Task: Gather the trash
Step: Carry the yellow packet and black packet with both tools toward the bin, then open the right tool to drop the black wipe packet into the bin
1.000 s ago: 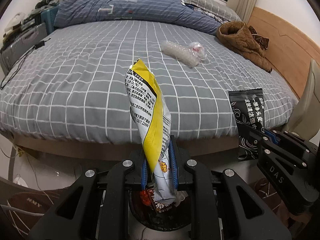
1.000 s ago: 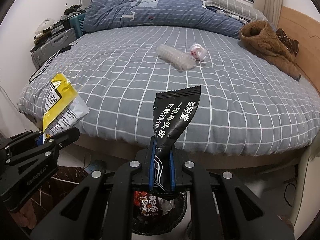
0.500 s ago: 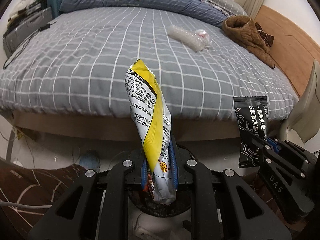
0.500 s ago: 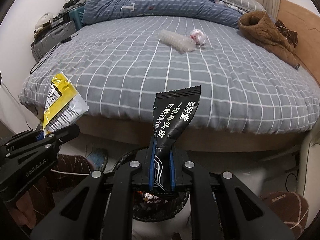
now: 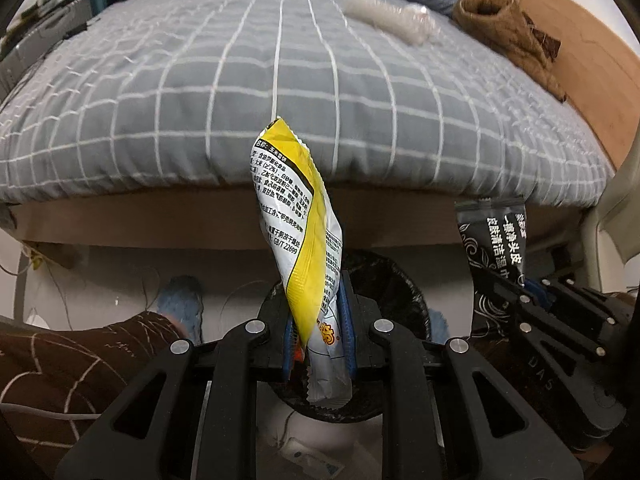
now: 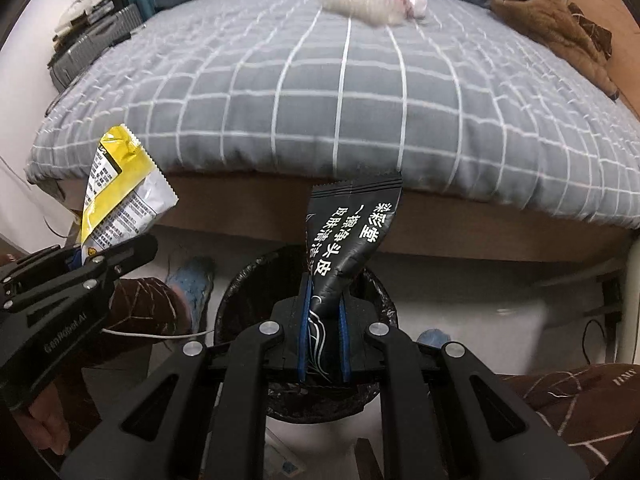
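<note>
My left gripper (image 5: pixel 318 322) is shut on a yellow and white snack wrapper (image 5: pixel 298 216) that stands up from its blue pads. My right gripper (image 6: pixel 323 326) is shut on a black sachet (image 6: pixel 350 232) with white lettering. Both hang over a round bin lined with a black bag (image 6: pixel 240 300), on the floor in front of the bed; the bin (image 5: pixel 394 280) shows behind the left fingers too. In the left wrist view the black sachet (image 5: pixel 494 236) shows at the right; in the right wrist view the yellow wrapper (image 6: pixel 116 196) shows at the left. A clear crumpled plastic bag (image 6: pixel 360 2) lies far back on the bed.
The bed with its grey checked cover (image 5: pixel 280 80) fills the upper half, its wooden frame (image 6: pixel 248 208) just beyond the bin. A brown garment (image 6: pixel 552 20) lies at the bed's right. A person's brown trouser legs (image 5: pixel 80 356) and blue slippers (image 6: pixel 192 284) flank the bin. A white cable (image 6: pixel 152 336) crosses the floor.
Both grippers have sunk and tipped downward with their wrappers still held. The bed has risen in both views and the bin's rim now shows around the fingers.
</note>
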